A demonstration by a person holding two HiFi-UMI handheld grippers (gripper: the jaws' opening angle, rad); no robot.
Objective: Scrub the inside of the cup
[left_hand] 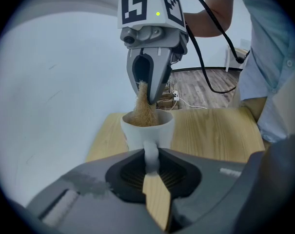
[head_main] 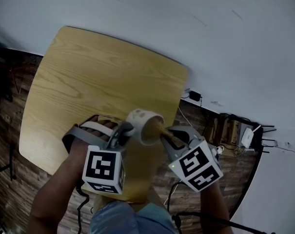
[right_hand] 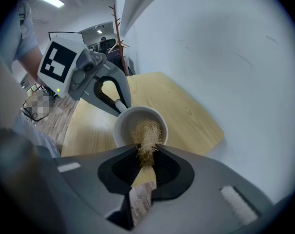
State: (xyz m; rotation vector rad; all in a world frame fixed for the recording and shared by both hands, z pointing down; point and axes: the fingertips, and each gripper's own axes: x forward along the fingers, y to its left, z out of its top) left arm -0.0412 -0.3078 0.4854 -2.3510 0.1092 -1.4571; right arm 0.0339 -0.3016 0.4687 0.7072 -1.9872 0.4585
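Observation:
A white cup is held above the near edge of the wooden table. My left gripper is shut on the cup's handle. In the left gripper view the cup sits just beyond the jaws with its mouth upward. My right gripper is shut on a tan fibre brush. The brush's bristles reach down into the cup's mouth. In the right gripper view the cup lies just past the jaws, and the left gripper grips it from the far side.
The table stands against a white wall. Dark wood flooring to the right carries cables, a power adapter and a white router. The person's forearms and lap are at the bottom of the head view.

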